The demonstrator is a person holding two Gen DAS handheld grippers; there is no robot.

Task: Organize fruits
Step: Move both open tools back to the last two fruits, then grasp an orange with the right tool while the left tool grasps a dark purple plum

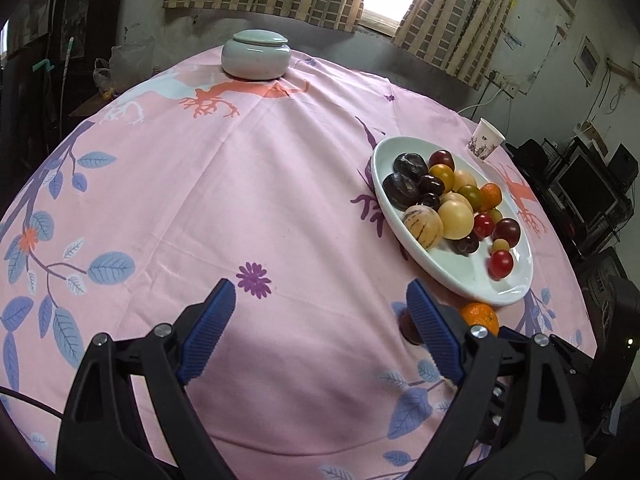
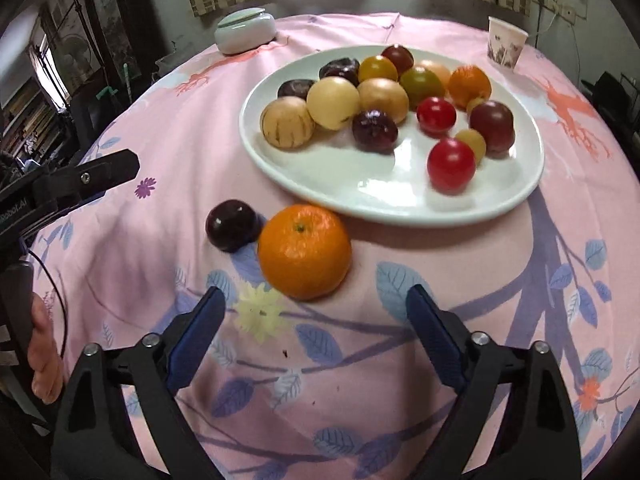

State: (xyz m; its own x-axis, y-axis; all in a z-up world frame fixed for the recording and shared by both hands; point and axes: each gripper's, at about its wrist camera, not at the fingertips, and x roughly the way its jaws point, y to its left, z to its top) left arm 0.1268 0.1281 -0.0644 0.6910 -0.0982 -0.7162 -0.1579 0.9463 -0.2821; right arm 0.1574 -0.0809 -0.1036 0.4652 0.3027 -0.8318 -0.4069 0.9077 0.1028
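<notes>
- Left wrist view looks from low over the table (image 1: 248, 184), plate (image 1: 472, 280) off to its right.
- Right wrist view faces the same plate (image 2: 360, 196) closer, head-on.
- Both share the lidded jar (image 1: 256, 56) (image 2: 245, 34) and paper cup (image 1: 485, 140) (image 2: 505, 42).

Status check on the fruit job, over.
Both grippers open: left gripper, right gripper. Mandarin and dark plum on the tablecloth, off the plate. Nothing between right gripper and mandarin.

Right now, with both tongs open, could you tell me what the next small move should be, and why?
Probably ease the right tongs forward around the orange. It lies on the tablecloth just ahead of the open tongs, off the plate that holds most of the fruit. The dark plum beside it can follow.
</notes>
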